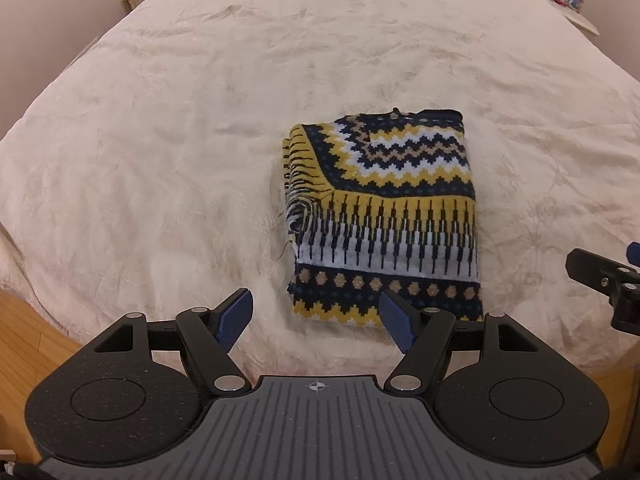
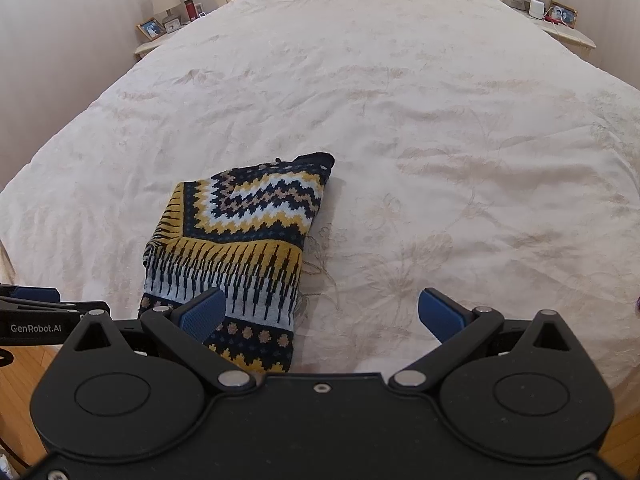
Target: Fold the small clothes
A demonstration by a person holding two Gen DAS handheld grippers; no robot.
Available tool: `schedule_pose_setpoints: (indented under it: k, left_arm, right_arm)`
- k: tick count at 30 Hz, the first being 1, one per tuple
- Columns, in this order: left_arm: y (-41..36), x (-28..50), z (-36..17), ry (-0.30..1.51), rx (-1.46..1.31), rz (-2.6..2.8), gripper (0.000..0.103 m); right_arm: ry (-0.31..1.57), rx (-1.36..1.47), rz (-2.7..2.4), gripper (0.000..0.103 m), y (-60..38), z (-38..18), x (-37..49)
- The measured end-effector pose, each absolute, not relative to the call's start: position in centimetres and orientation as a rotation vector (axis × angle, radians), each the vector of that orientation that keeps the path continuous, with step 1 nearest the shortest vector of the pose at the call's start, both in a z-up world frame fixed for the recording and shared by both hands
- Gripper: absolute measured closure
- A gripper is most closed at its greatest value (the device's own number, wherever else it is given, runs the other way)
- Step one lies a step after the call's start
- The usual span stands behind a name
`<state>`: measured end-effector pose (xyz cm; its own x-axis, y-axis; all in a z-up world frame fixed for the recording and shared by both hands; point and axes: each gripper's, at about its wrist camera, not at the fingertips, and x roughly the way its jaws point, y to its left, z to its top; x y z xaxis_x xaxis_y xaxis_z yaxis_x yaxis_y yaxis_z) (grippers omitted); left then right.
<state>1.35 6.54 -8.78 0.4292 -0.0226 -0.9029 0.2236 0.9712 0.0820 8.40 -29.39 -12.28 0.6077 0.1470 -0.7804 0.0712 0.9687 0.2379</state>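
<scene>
Folded zigzag-knit sweater (image 1: 384, 216) lay on bed (image 1: 160, 140); left gripper (image 1: 316, 320), labelled "GenRobot.AI", and right gripper (image 2: 320, 316) both gaped empty.

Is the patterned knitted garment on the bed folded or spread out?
Folded: the navy, yellow and white knitted garment forms a compact rectangle, with layered edges at its left side.

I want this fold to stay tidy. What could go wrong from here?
The navy, yellow and white patterned knit garment lies folded near the cream bedspread's front edge, so a nudge could slide it off. Loose threads at its left edge might snag the open left gripper.
</scene>
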Motion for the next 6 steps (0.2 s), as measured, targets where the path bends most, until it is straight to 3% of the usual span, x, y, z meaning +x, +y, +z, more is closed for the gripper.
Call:
schedule_pose_setpoints:
  k: [6]
  left_arm:
    - [6.71,1.8,-8.79,1.121,0.204,-0.151,0.034]
  right_arm:
    - [0.927,0.261,0.045,0.001,-29.06,-12.49,8.78]
